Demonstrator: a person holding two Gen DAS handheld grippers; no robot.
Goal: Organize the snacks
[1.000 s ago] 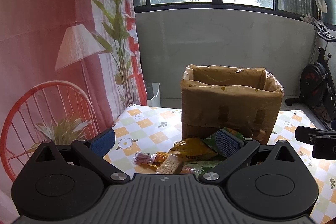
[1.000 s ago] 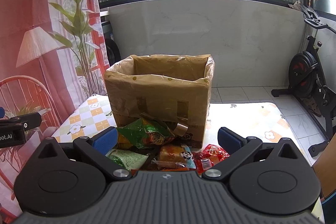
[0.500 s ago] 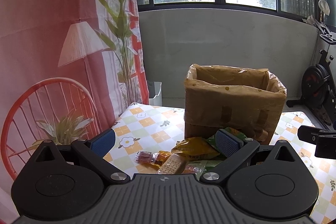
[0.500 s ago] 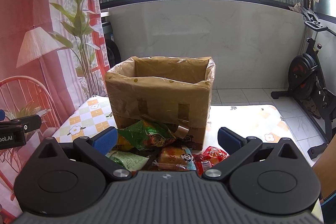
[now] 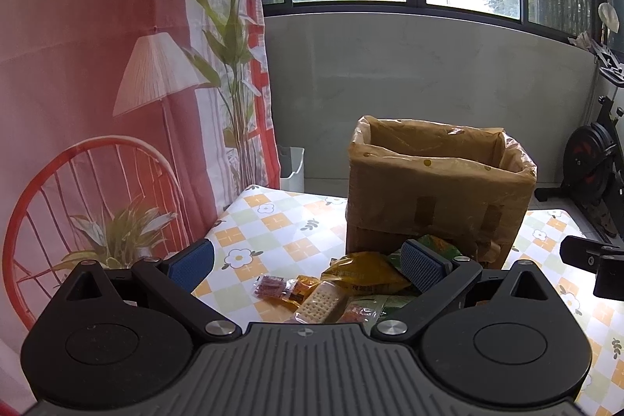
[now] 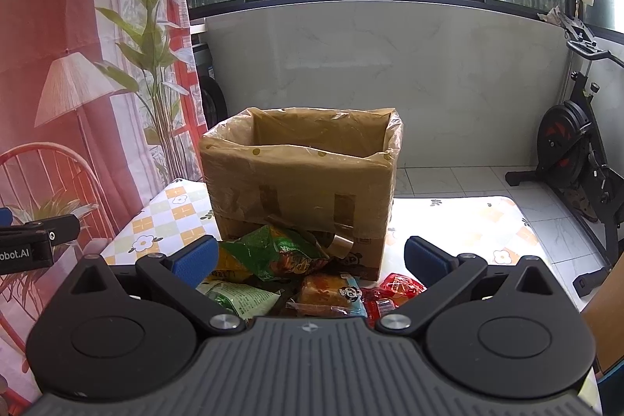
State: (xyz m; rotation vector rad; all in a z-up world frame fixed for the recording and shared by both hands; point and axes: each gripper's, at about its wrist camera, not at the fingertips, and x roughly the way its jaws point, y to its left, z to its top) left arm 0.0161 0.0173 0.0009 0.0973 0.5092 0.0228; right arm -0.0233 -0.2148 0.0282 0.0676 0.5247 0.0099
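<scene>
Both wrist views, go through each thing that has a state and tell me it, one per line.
Left claw: open, empty.
Right claw: open, empty.
Brown cardboard box lined with clear plastic: upright, top open, contents hidden.
Green crinkled snack bag: lying against the box front.
Clear-wrapped cracker packet: flat on the tablecloth.

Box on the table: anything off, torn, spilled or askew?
The cardboard box stands upright, its plastic liner folded over the rim. A curled strip of tape or cardboard has peeled loose at its lower front. The snack packets lie in a loose heap against its base, none visibly inside. Both grippers are open, holding nothing.
</scene>
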